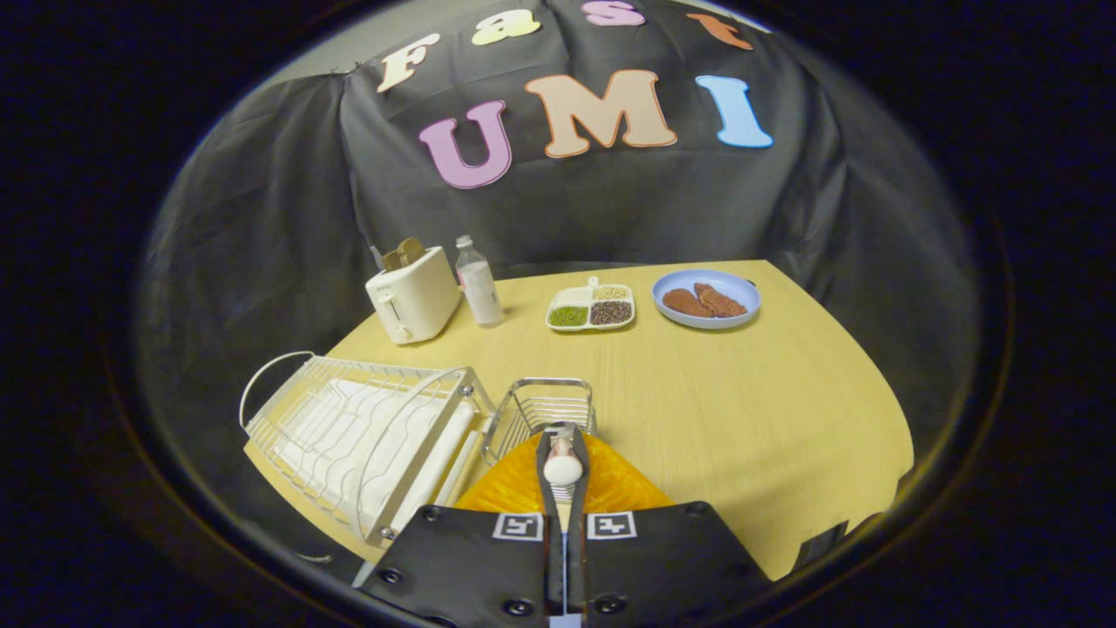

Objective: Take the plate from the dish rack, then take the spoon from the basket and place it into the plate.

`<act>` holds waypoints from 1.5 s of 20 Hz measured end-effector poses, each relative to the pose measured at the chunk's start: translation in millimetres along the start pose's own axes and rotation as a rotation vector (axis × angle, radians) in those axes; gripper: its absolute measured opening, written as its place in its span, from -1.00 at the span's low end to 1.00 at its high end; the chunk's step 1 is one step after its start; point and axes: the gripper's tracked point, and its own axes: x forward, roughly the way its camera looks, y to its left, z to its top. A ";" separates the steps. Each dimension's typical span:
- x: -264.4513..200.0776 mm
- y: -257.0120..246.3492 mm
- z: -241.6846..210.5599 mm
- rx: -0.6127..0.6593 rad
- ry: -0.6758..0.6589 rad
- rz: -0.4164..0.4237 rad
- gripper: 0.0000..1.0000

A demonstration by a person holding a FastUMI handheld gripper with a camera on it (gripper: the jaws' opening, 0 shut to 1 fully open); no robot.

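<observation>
The gripper (563,475) had its fingers drawn close together, pinching the spoon (563,467) between them; the spoon's pale rounded end stood up between the fingertips. Directly beneath them lay the orange plate (514,488) on the near part of the bench (741,401), just in front of the wire basket (540,406). The white dish rack (366,436) sat beside the basket at the bench's near left corner, touching or nearly touching it. Toward the far edge stood a white toaster (412,301) with something in its slots, a clear bottle (479,283) just beside it, a divided tray (591,307) of grains and beans, and a blue plate (706,298) carrying two brown pieces, near the far right corner
</observation>
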 end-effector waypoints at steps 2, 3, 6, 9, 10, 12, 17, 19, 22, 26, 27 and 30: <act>-12.4 -0.9 6.5 0.005 -0.006 0.004 -0.91; -20.0 -1.0 8.1 0.010 -0.011 0.010 -0.91; -43.8 0.8 15.7 0.030 -0.025 0.035 -0.91; -65.5 -5.8 15.2 0.021 -0.036 0.035 -0.91; -72.6 -7.1 14.0 0.016 -0.038 0.038 -0.91; -85.3 -8.4 8.8 0.001 -0.032 0.057 -0.91; -113.7 -9.1 -6.4 0.000 -0.029 0.116 -0.91; -120.1 -4.0 -17.7 0.003 -0.014 0.147 -0.91; -124.1 -1.9 -40.6 -0.011 0.031 0.170 -0.91; -120.4 -3.6 -67.7 -0.022 0.080 0.193 -0.91; -118.7 -6.4 -73.7 -0.022 0.093 0.194 -0.91; -115.1 -17.1 -91.1 -0.022 0.135 0.196 -0.91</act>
